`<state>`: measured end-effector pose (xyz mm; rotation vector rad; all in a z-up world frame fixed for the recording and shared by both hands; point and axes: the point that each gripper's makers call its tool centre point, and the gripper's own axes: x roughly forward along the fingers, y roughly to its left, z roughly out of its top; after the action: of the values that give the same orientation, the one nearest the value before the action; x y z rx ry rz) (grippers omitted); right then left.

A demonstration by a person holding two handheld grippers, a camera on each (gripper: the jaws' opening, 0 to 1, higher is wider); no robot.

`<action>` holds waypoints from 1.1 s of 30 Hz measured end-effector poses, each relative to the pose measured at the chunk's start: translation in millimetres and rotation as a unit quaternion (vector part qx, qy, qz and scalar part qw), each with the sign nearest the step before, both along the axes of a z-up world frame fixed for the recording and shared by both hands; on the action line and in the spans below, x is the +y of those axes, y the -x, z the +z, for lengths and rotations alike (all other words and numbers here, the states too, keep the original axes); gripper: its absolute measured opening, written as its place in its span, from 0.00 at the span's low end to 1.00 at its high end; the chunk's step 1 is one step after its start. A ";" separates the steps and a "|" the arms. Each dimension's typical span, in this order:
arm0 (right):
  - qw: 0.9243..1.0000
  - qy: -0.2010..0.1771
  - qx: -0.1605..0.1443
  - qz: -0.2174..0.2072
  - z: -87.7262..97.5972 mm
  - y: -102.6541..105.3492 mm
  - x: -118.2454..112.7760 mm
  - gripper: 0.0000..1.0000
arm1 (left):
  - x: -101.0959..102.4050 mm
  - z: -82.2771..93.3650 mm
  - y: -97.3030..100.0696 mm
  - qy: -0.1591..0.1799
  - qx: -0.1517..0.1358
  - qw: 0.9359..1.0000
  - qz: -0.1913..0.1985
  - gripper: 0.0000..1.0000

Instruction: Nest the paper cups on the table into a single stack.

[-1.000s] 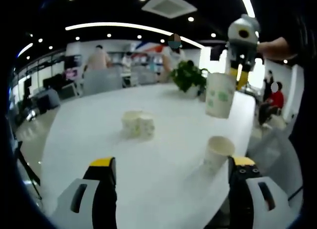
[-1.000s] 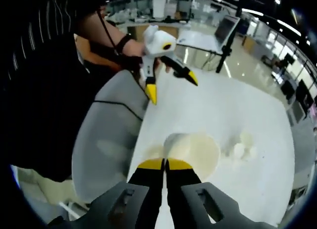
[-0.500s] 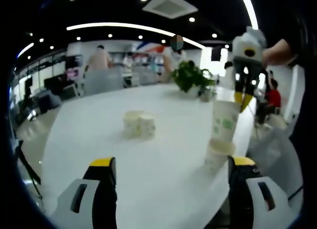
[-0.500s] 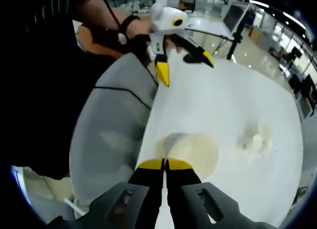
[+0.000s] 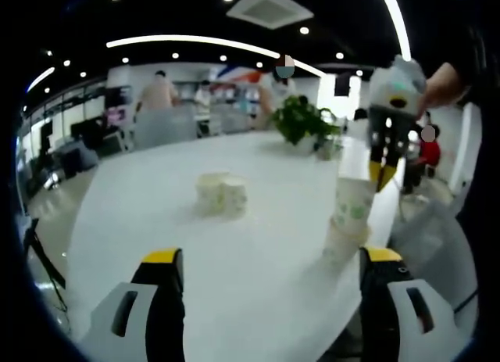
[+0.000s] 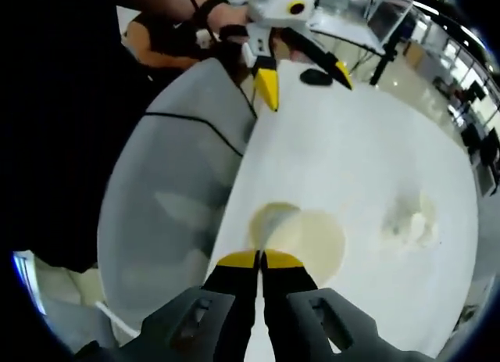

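Paper cups on the white bench (image 5: 156,213)
Green-printed cup (image 5: 351,203) upright, partly nested in plain cup (image 5: 337,243); two more cups (image 5: 220,195), seemingly lying, well apart

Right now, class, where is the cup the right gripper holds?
In the left gripper view, the held cup sits right of centre, partly nested in the lower cup near the table's right edge.

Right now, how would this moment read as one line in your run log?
step: nesting | right gripper: jaws shut on held cup rim | held cup: partly inside table cup | left gripper: open, idle | remaining: lying cups mid-table
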<state>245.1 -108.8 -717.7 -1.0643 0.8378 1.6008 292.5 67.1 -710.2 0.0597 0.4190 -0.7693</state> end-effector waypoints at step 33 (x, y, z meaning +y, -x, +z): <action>1.000 0.007 0.018 0.017 -32.0 7.6 14.3 0.00 | 4.5 3.0 -5.2 0.009 -0.002 1.000 0.007 0.93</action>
<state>237.5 -94.6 -749.8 -1.0675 0.8609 1.6481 297.7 71.6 -707.2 0.0424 0.4085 -0.7597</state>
